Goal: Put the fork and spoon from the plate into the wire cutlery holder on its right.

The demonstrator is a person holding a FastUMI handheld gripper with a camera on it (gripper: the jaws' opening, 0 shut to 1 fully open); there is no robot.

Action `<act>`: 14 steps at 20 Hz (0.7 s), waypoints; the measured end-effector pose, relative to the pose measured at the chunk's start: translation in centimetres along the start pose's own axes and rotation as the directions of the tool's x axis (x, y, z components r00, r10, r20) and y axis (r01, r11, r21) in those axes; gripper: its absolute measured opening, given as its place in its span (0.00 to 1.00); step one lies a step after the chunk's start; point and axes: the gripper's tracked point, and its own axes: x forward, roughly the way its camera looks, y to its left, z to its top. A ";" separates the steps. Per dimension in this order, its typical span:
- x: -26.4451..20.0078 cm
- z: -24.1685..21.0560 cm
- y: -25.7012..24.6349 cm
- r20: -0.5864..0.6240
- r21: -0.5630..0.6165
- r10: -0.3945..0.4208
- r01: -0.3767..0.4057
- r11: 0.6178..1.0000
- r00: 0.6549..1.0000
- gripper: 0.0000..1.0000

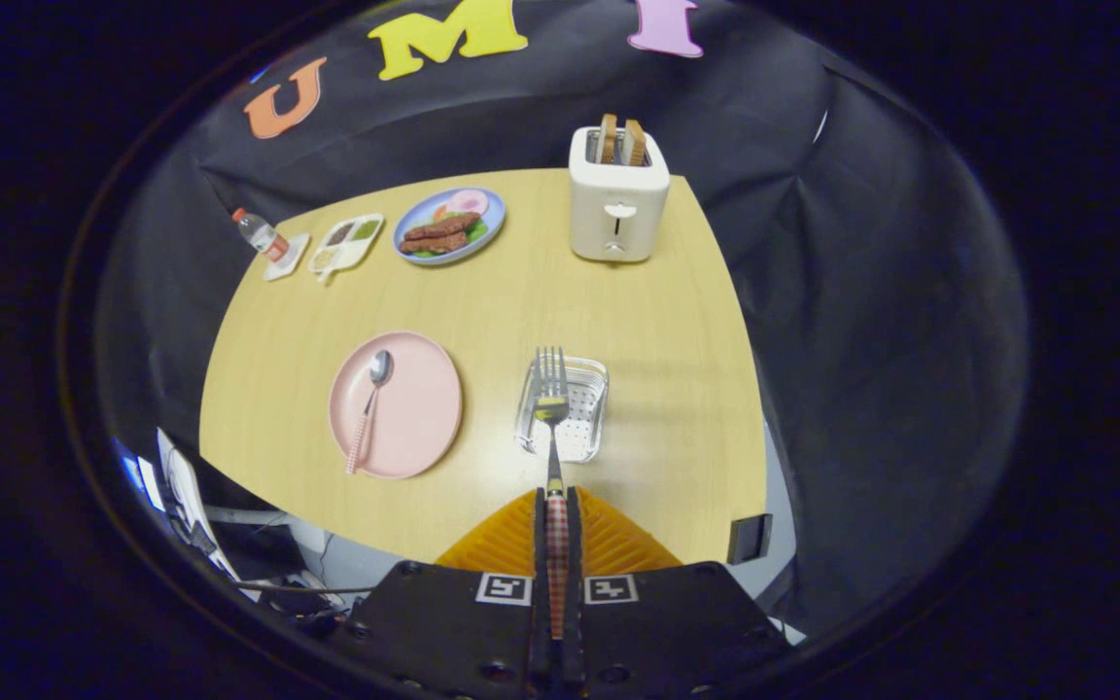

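Toaster [618, 199] beyond gripper-held [557, 506] fork [550, 408]

The gripper [557, 506], clamped on the fork [551, 408], hangs above the wire cutlery holder [565, 408]. Bare table [638, 321] surrounds the holder; the pink plate [414, 408] sits apart, the toaster [618, 194] well beyond.

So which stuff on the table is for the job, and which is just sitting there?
For the job: the fork gripped in the tool, the spoon on the pink plate, the wire holder.

Just sitting there: toaster, blue plate of food, snack tray, bottle.
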 end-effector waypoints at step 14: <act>5.4 0.5 1.1 -0.390 0.105 0.041 0.001 0.994 0.920 0.05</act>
